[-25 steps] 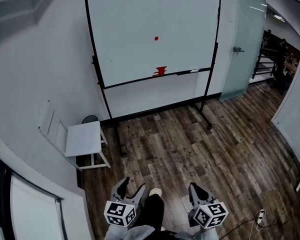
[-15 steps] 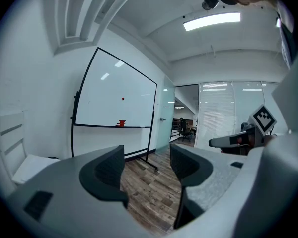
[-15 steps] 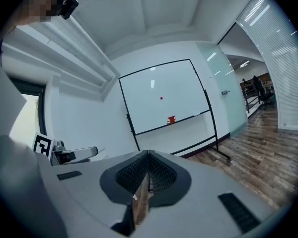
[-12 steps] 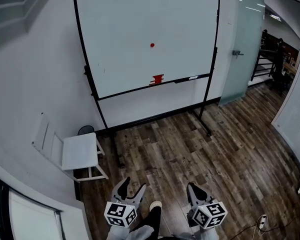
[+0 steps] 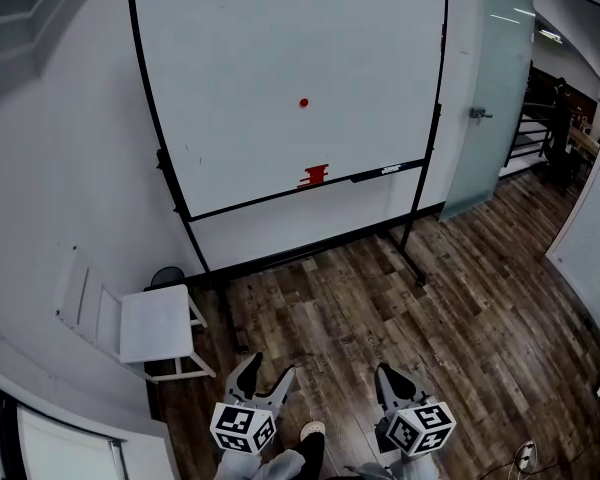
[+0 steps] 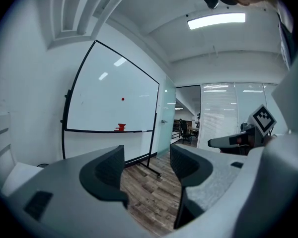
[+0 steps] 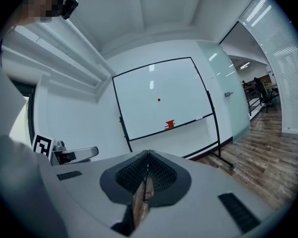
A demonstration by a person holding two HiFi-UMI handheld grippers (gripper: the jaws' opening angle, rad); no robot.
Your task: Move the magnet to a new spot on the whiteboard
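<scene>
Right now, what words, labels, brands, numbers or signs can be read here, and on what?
None can be read.
The whiteboard shows no legible writing, only the red magnet.
The left gripper and right gripper carry only square black-and-white marker patterns, not letters or numbers.

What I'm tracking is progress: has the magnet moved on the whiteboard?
No. The magnet still sits just above the red item, as before.

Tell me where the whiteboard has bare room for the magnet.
The whiteboard is bare left, right and above the red magnet, out to the black frame. Only the bottom tray is crowded: a red object and a marker.
</scene>
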